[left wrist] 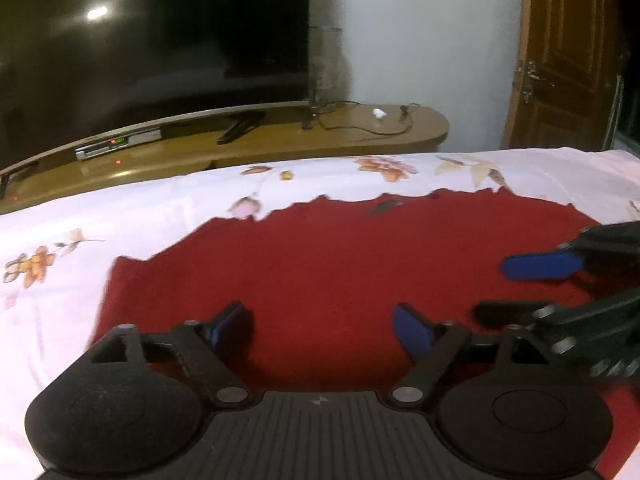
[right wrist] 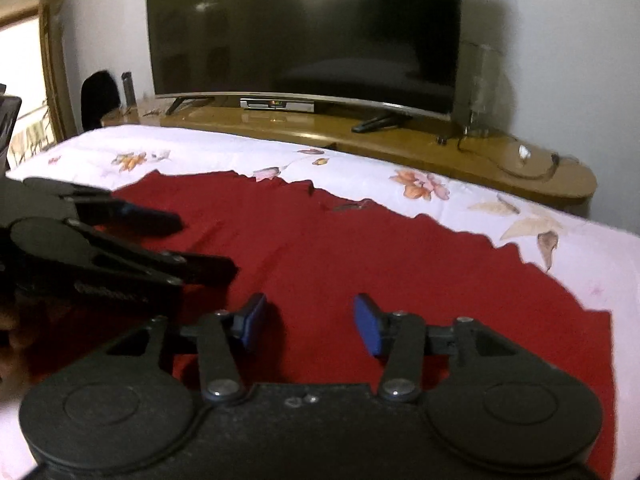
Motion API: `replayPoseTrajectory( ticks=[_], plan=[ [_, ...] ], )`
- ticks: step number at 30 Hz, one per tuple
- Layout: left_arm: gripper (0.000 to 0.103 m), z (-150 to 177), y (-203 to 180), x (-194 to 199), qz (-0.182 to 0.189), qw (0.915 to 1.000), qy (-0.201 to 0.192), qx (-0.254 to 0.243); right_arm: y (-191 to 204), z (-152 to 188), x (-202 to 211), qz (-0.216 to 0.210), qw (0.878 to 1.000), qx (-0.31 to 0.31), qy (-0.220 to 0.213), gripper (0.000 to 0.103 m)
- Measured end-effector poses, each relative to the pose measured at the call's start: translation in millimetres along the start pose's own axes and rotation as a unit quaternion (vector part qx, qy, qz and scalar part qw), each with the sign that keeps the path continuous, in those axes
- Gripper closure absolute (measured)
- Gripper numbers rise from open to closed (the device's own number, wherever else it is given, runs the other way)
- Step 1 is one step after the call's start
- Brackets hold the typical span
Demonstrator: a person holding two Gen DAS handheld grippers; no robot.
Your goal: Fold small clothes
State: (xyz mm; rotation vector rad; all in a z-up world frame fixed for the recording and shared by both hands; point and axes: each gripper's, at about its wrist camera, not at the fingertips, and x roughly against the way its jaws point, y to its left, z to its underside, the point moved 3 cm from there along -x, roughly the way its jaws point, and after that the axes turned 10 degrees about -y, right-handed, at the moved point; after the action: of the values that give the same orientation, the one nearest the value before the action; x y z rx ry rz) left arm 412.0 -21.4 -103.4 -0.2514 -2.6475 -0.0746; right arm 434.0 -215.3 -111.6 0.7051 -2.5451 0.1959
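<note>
A red garment [left wrist: 340,264] lies spread flat on a white floral bed sheet [left wrist: 120,208]; it also shows in the right wrist view [right wrist: 360,264]. Its far edge is jagged. My left gripper [left wrist: 320,328] is open and empty, just above the cloth near its front left part. My right gripper [right wrist: 310,322] is open and empty above the cloth's front middle. The right gripper's blue-padded fingers [left wrist: 540,266] show at the right of the left wrist view. The left gripper's fingers [right wrist: 192,268] show at the left of the right wrist view.
A wooden TV stand [left wrist: 280,140] runs along the bed's far edge with a large dark TV [right wrist: 304,32], a set-top box [left wrist: 118,146], cables and a small white object [left wrist: 378,113]. A wooden door [left wrist: 568,52] stands at the right.
</note>
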Motion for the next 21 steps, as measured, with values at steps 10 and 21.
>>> replayPoseTrajectory(
  ticks=[10,21],
  plan=[
    [0.013,23,74,32,-0.034,0.9988,-0.008,0.036,-125,37,77,0.102,0.990,-0.095,-0.005,0.058],
    [0.013,5,0,58,-0.023,0.9987,-0.045,0.011,5,14,69,0.025,0.999,-0.026,-0.030,0.057]
  ],
)
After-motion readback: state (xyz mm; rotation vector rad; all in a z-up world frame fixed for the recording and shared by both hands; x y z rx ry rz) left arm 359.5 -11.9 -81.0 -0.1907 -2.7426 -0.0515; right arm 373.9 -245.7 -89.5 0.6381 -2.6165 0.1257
